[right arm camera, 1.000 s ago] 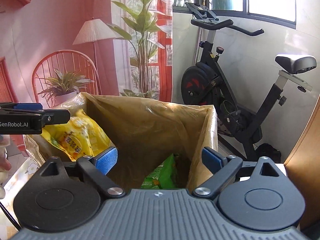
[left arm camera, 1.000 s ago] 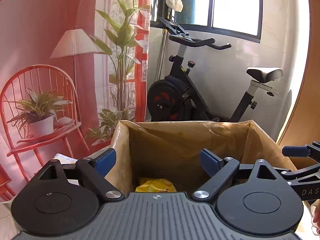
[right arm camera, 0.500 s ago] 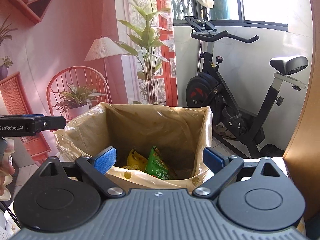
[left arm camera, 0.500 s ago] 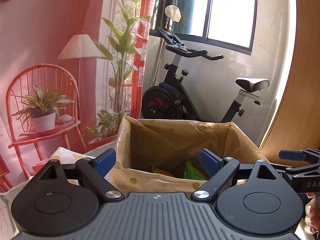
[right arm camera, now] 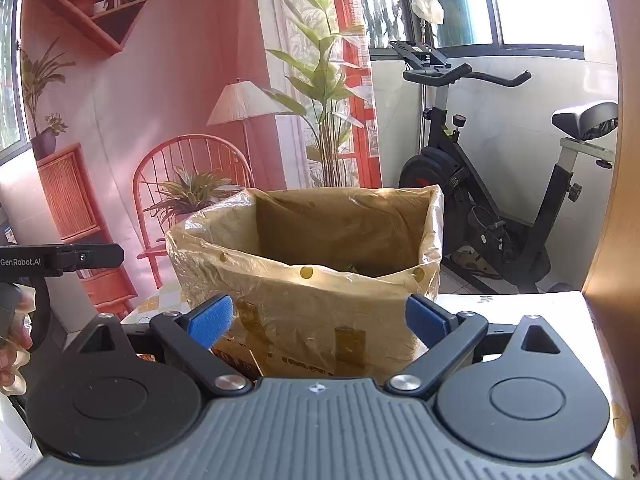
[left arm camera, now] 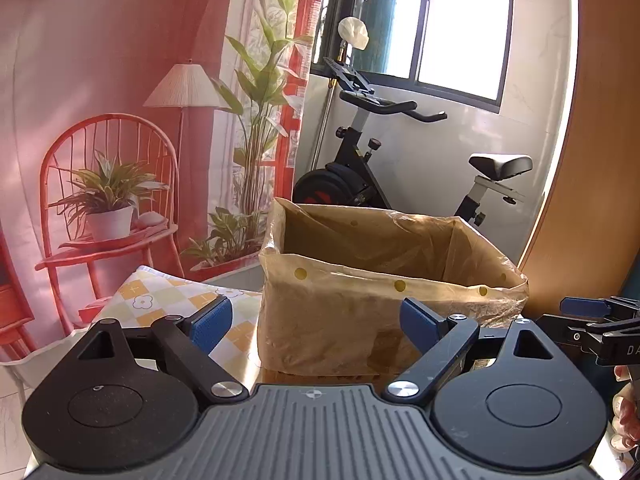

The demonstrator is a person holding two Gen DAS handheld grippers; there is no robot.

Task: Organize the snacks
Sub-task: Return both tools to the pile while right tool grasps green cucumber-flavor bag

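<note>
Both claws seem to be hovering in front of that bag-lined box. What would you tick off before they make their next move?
1. Left claw empty, with its jaws wide apart: ok.
2. Right claw empty, with its jaws wide apart: ok.
3. Lined box upright with its mouth open: ok.
4. The two claws apart from each other, the right claw showing only at the edge of the left view: ok.
5. Room left inside the box: cannot tell, the near rim hides most of the inside.
6. Next snack to pick up in sight: not ok, only the checked tablecloth shows beside the box.
</note>
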